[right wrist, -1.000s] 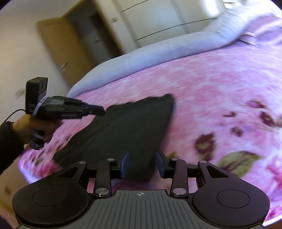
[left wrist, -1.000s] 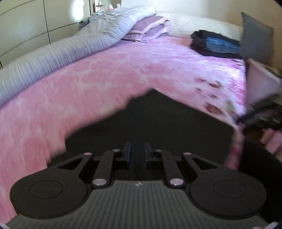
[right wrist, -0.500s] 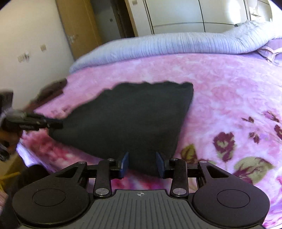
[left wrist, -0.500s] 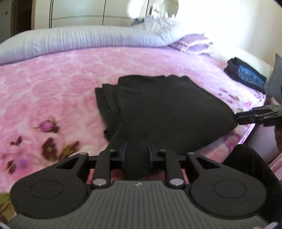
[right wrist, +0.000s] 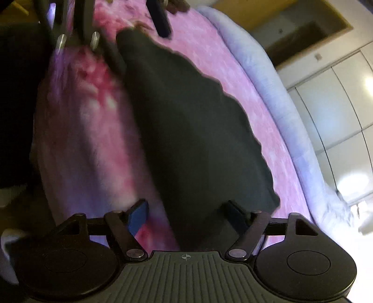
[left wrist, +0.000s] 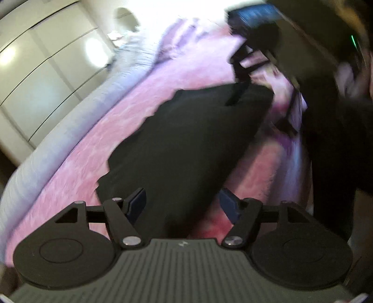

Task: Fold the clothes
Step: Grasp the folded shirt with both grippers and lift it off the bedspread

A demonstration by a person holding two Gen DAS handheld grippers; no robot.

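Note:
A black folded garment (left wrist: 198, 139) lies flat on the pink flowered bedspread (left wrist: 98, 149), close to the bed's edge. My left gripper (left wrist: 184, 204) is open, its jaws wide apart over one end of the garment. My right gripper (right wrist: 186, 214) is open too, spread over the other end of the same garment (right wrist: 191, 130). Neither holds cloth. In the left wrist view one of the right gripper's fingers (left wrist: 235, 95) shows blurred at the far end. In the right wrist view one of the left gripper's fingers (right wrist: 160, 21) shows at the top.
A rolled lilac-grey duvet (left wrist: 58, 130) runs along the bed's far side, with white wardrobe doors (left wrist: 46, 70) behind it. A blurred dark stack of clothes (left wrist: 251, 14) sits at the head of the bed. The person's dark clothing (left wrist: 338, 139) fills the right.
Both grippers were shut on the garment's ends and have opened, letting it go. The garment now lies flat, and both cameras have tilted and swung toward each other.

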